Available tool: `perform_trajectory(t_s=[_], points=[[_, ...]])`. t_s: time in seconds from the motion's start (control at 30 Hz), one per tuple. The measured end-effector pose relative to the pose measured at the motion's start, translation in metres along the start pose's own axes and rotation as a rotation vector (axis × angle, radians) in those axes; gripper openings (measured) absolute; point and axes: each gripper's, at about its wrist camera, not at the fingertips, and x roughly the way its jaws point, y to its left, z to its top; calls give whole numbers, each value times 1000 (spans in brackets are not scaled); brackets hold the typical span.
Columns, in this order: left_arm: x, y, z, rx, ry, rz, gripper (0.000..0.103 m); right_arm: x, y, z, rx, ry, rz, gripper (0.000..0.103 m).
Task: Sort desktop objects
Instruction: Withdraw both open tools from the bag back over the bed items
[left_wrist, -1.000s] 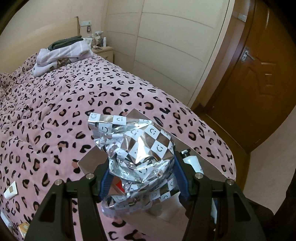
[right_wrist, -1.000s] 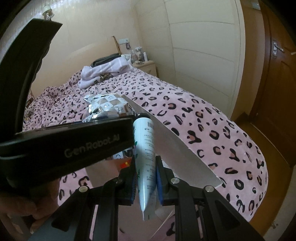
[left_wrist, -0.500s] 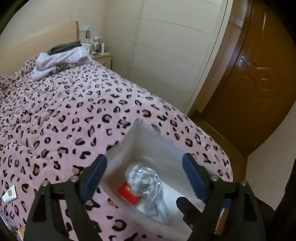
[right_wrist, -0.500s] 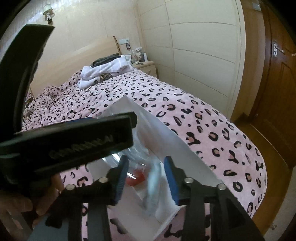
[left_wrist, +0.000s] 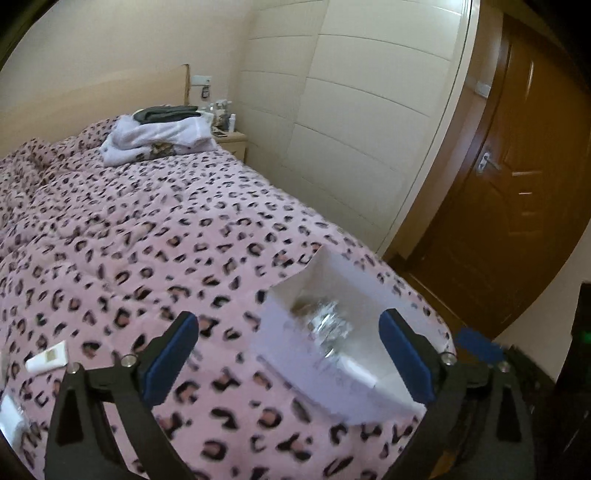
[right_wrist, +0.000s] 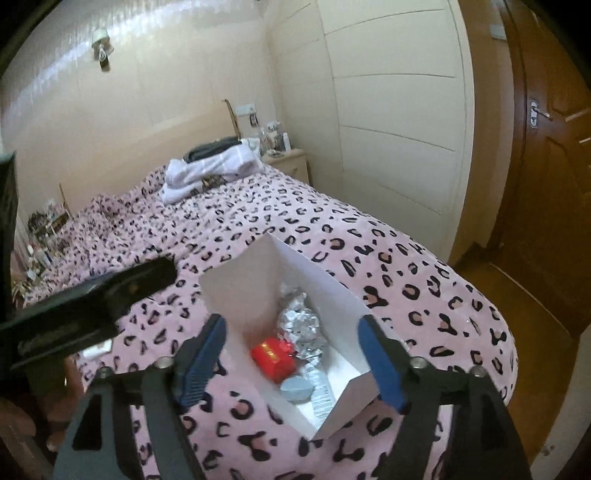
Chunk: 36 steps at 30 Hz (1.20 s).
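Fingers of both grippers stand wide apart, nothing between them; jaws on both have just been opening. Left gripper (left_wrist: 288, 354) hangs over the leopard-print bedspread (left_wrist: 147, 240), beside the white paper box (right_wrist: 236, 295). Right gripper (right_wrist: 291, 354) hangs right over the box mouth.

Box sits on the bed near the foot corner. Inside: crinkled foil bag (right_wrist: 301, 321), red packet (right_wrist: 273, 356), white tube (right_wrist: 319, 387) lying along the bottom, round grey-blue thing, can't tell what it is. So these are sorted in.

Still out on the bedspread: small white tube (left_wrist: 46, 357) off to the left gripper's left, plus another white item at the frame edge, too cut off to name.

Risks, as I judge them:
- box is thin card on a soft quilt, so a knock from either gripper could tip it or crumple a wall, spilling the contents
- it sits close to the bed's corner, so a shove could send it to the floor
- foil bag is puffy and may spring up, crowding the next drop
- small tube lies flat in plush fabric, so the pads may pinch quilt with it
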Motion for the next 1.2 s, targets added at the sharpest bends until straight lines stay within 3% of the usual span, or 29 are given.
perform_trajectory(t_s=[0.1, 0.2, 0.3, 0.6, 0.73, 0.87, 1.2], points=[[-24, 17, -24, 7, 2, 43, 103, -10, 15, -9, -44, -27, -39, 81], [-43, 37, -51, -43, 41, 48, 103, -12, 38, -23, -115, 3, -98, 83], [-62, 61, -80, -78, 55, 143, 103, -13, 61, -45, -173, 16, -87, 83], [-123, 144, -179, -213, 84, 373, 103, -8, 113, -105, -113, 106, 82, 83], [-142, 185, -223, -344, 131, 367, 103, -8, 143, -134, -118, 132, 146, 83], [-164, 216, -257, -429, 121, 405, 103, -4, 182, -164, -142, 189, 199, 83], [-205, 280, -290, -484, 85, 493, 103, 2, 256, -193, -211, 191, 304, 83]])
